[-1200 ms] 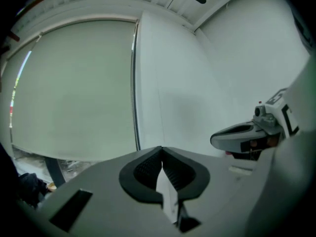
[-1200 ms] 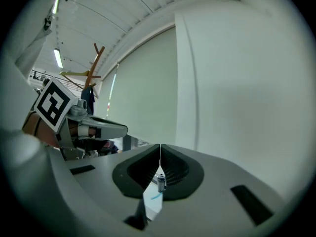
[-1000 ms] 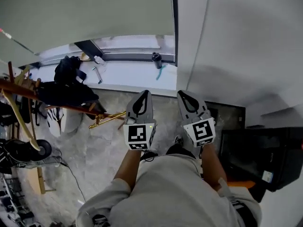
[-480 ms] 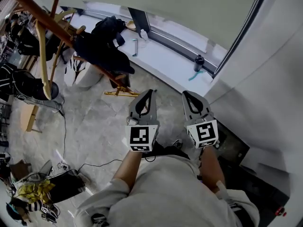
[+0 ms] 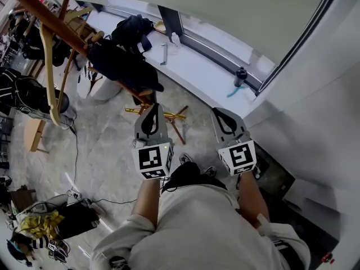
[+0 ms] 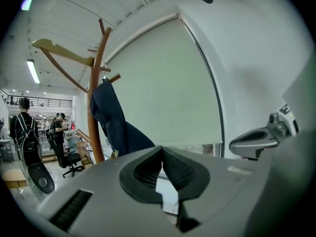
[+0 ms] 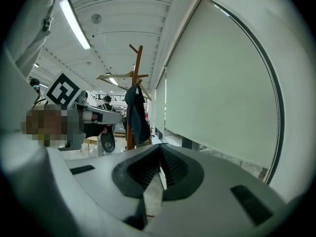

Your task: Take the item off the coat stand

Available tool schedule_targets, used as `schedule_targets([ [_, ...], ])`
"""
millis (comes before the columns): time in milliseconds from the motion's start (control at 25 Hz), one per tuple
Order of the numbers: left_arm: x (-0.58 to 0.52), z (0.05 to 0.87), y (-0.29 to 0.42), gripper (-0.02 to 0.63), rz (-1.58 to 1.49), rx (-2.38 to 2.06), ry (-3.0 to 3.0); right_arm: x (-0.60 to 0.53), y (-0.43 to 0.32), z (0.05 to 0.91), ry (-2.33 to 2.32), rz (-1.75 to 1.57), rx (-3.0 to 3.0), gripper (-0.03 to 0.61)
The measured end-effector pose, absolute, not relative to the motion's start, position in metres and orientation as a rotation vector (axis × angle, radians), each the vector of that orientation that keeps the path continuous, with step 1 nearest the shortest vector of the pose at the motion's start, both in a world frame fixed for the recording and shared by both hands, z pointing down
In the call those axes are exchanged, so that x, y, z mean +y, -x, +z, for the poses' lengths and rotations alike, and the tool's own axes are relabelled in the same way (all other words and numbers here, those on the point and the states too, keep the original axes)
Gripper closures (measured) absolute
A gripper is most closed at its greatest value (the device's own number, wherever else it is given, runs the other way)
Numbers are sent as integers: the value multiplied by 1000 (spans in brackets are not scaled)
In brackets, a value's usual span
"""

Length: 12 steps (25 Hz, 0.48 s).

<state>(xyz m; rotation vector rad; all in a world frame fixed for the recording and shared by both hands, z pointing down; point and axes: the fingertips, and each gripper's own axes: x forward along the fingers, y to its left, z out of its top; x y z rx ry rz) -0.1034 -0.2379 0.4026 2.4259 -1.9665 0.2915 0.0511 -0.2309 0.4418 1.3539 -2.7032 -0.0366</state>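
A dark navy garment [image 5: 121, 63] hangs from a peg of the wooden coat stand [image 5: 42, 16] at the upper left of the head view. My left gripper [image 5: 152, 107] is held level just short of the stand's foot, shut with nothing between its jaws. The left gripper view shows the garment [image 6: 116, 125] draped beside the pole [image 6: 95, 102], a good way beyond the jaws of the left gripper [image 6: 161, 151]. My right gripper [image 5: 216, 111] is alongside, also shut and empty. In its view the garment [image 7: 137, 113] and the stand [image 7: 134, 83] lie ahead of the right gripper [image 7: 159, 149], to the left.
A wooden hanger [image 5: 50, 77] hangs on the stand. A black bag [image 5: 132, 27] and a bottle [image 5: 240, 75] stand on the white window sill [image 5: 191, 66]. Cables and clutter [image 5: 50, 224] lie on the floor at lower left. A white wall [image 5: 315, 94] rises at right.
The view has swung left, bringing the coat stand and garment from the far left toward the centre. The left gripper has shifted left toward the stand's foot. Both grippers stay shut.
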Motion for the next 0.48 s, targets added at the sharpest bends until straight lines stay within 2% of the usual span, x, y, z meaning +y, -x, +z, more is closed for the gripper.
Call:
schedule_targets([
  [480, -254, 399, 158, 603, 290, -2063, -2311, -260, 24, 405, -1105, -116, -2820, 572],
])
